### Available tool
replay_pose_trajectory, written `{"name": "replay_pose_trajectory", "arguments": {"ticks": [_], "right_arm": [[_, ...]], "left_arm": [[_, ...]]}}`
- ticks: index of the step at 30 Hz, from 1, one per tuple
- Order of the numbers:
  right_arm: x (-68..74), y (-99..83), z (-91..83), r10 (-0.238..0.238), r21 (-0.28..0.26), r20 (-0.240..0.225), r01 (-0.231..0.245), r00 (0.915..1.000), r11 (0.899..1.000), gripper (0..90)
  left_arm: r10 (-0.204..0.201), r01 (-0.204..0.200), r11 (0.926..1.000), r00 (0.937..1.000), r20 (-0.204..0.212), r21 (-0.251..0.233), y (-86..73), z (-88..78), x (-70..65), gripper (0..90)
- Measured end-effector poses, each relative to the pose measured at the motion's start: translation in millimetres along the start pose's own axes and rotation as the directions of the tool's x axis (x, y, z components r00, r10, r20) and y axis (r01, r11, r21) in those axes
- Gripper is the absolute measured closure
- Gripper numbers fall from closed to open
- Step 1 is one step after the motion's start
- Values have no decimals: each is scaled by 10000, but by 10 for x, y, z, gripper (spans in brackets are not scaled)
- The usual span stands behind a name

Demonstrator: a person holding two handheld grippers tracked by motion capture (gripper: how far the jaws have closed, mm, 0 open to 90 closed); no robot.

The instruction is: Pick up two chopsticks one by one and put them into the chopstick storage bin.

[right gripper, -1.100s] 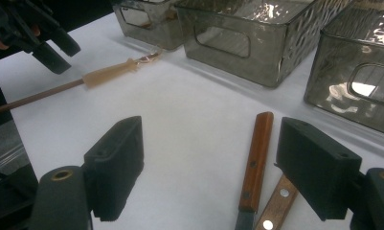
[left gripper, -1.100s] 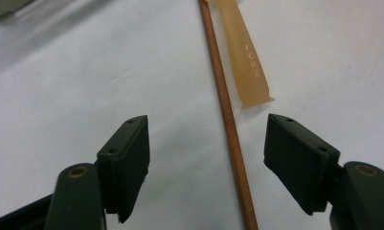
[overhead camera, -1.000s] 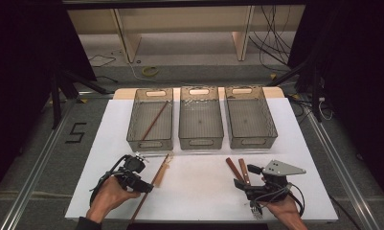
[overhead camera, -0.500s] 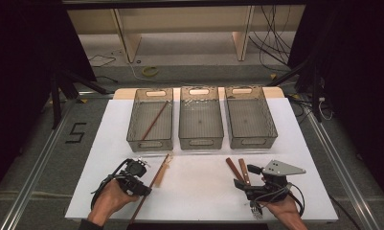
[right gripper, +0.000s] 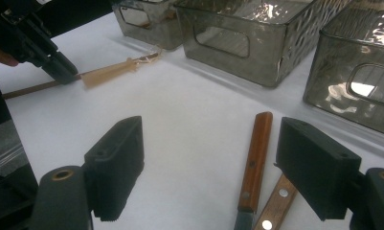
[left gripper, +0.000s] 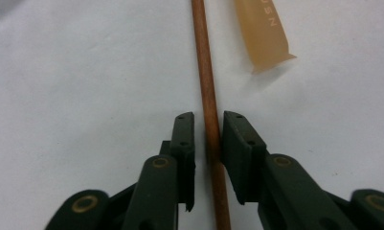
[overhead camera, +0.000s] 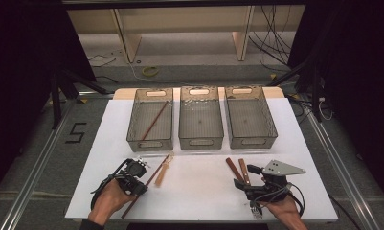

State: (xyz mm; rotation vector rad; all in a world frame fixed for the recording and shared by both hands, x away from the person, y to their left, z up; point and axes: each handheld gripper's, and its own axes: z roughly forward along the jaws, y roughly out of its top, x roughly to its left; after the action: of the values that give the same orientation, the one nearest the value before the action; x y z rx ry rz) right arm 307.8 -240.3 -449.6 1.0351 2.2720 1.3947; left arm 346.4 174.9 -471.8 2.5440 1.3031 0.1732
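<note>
A brown chopstick (overhead camera: 137,199) (left gripper: 205,72) lies slanted on the white table, close beside a beige utensil (overhead camera: 163,171) (left gripper: 264,33). My left gripper (overhead camera: 144,184) (left gripper: 208,120) points along the chopstick. Its jaws have just been closing, and the chopstick runs between the pads with thin gaps still showing on both sides. Two wooden-handled knives (overhead camera: 239,170) (right gripper: 254,158) lie at the front right. My right gripper (overhead camera: 245,184) (right gripper: 211,163) rests low behind them, jaws wide open, with the knife handles between and ahead of the pads, untouched.
Three grey see-through bins stand in a row at the back: left (overhead camera: 150,143), middle (overhead camera: 200,141), right (overhead camera: 251,141). The left bin holds another brown chopstick (overhead camera: 153,122). The table's front edge runs just below both hands.
The left gripper's jaws have drawn in around the chopstick. Both hands and all the utensils stay where they were.
</note>
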Motion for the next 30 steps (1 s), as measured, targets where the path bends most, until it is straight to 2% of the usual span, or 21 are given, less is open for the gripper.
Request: {"name": "replay_pose_trajectory", "arguments": {"ticks": [3, 11, 18, 30], "right_arm": [[0, 0, 0, -9, 3, -2, 9, 10000, 10000, 256], [2, 1, -3, -35, -5, 2, 35, 10000, 10000, 256], [2, 4, -7, -30, -20, -1, 30, 10000, 10000, 256], [1, 4, -5, -32, -26, -1, 32, 10000, 10000, 256]], "left_arm": [[-73, 73, 10000, 10000, 63, -62, -6, 1, 19, 807], [-51, 56, 9997, 9997, 220, -225, -25, 0, 49, 831], [192, -192, 9992, 9998, -15, -337, -28, -14, 60, 833], [120, -125, 9961, 9999, -65, -869, -53, -128, 136, 834]]}}
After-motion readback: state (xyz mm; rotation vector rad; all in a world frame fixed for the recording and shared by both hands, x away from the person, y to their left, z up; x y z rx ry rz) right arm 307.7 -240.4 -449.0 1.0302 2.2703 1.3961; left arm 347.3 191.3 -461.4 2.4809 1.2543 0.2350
